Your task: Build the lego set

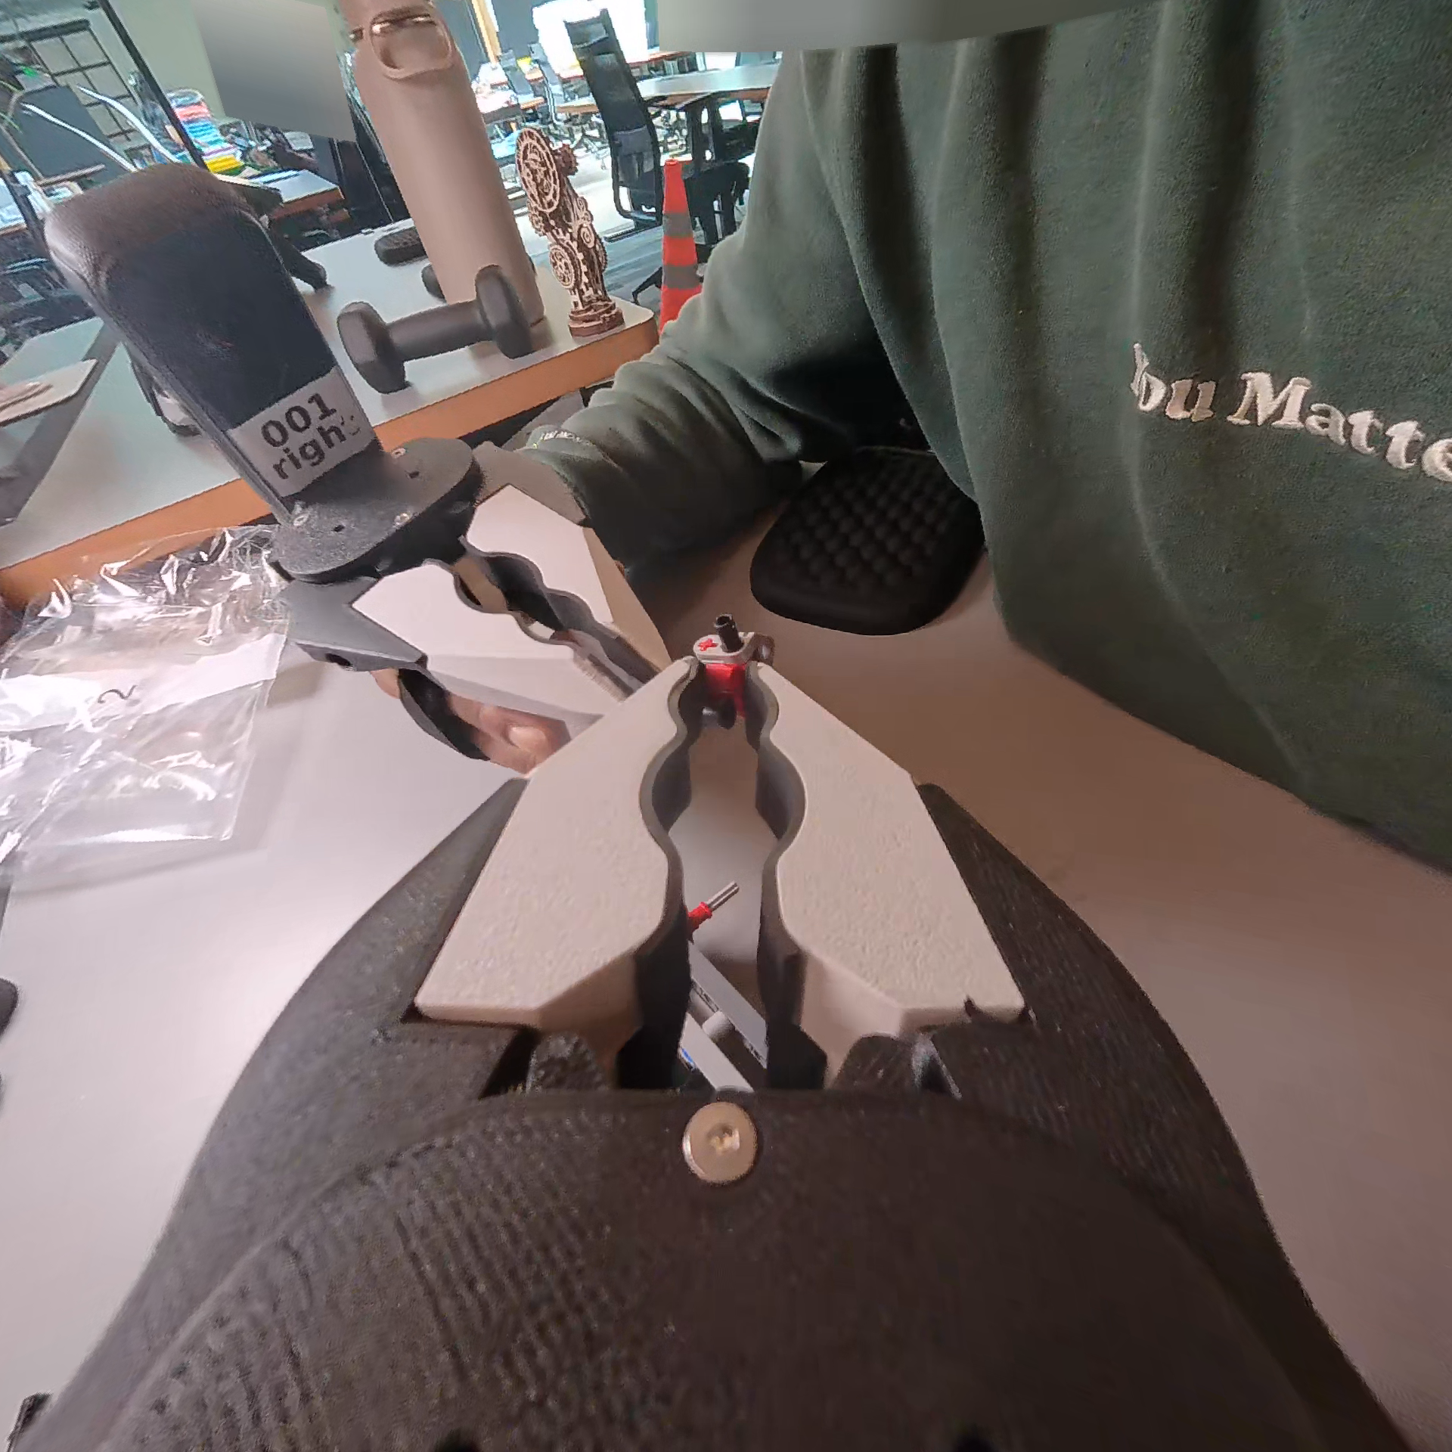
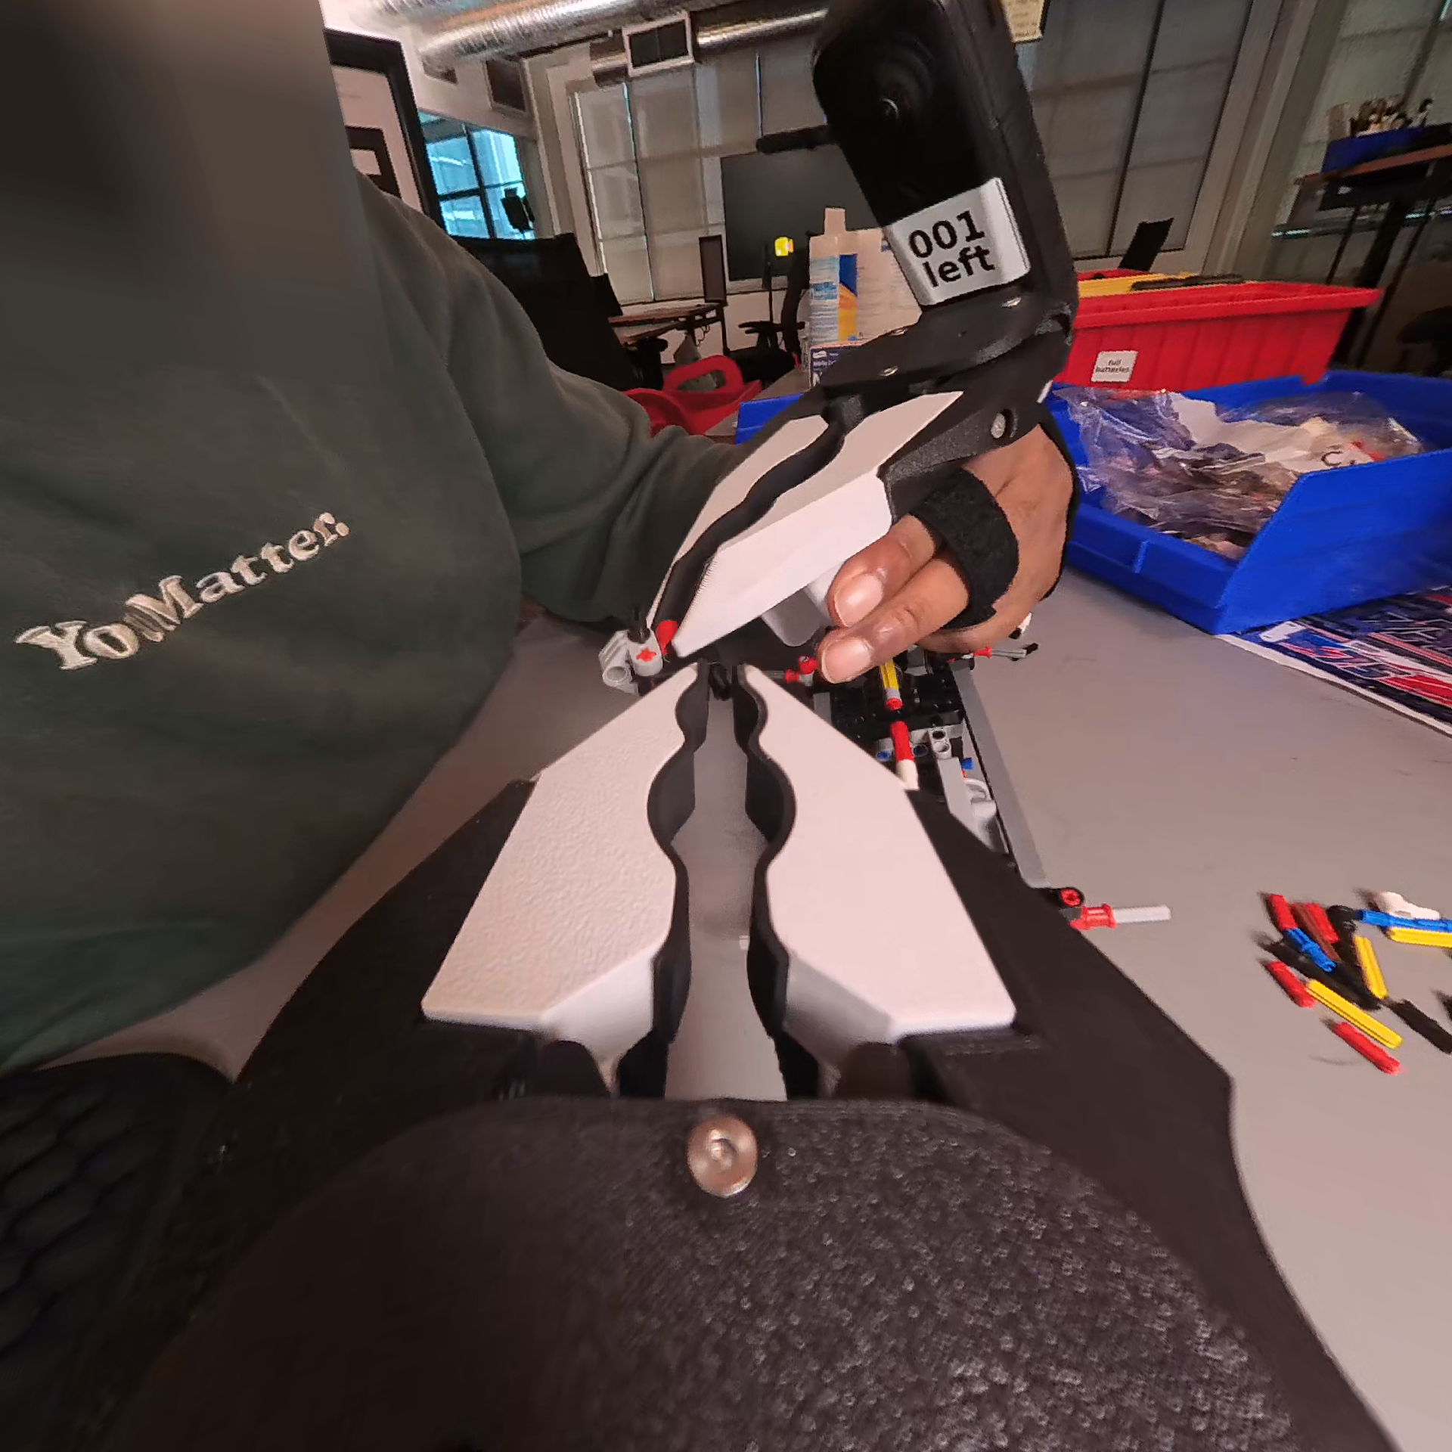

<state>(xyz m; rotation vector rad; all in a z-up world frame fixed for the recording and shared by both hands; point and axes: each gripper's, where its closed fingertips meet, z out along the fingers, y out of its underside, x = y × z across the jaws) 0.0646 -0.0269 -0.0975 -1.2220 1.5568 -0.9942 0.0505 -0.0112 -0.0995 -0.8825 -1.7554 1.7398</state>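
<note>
My left gripper (image 1: 727, 680) is shut on a small lego piece (image 1: 724, 658): a grey connector with a red part and black pins. It is held above the table, close to the person's green sweatshirt. The same piece shows in the right wrist view (image 2: 632, 658) at the left gripper's tips. My right gripper (image 2: 719, 680) is shut, with its tips just right of that piece. Something small and dark sits between its tips; I cannot make it out. In the left wrist view the right gripper's fingers (image 1: 550, 621) reach in from the left. The black and grey lego model (image 2: 903, 731) lies on the table behind.
Loose coloured pins and axles (image 2: 1351, 966) and a red pin with a grey axle (image 2: 1116, 915) lie on the table at the right. A blue bin (image 2: 1296, 534) and a red bin (image 2: 1210, 330) stand behind. Clear plastic bags (image 1: 118, 707), a dumbbell (image 1: 432, 330) and a black wrist rest (image 1: 864, 542) are nearby. Only a small space, under 4 cm, lies between the two pairs of fingers.
</note>
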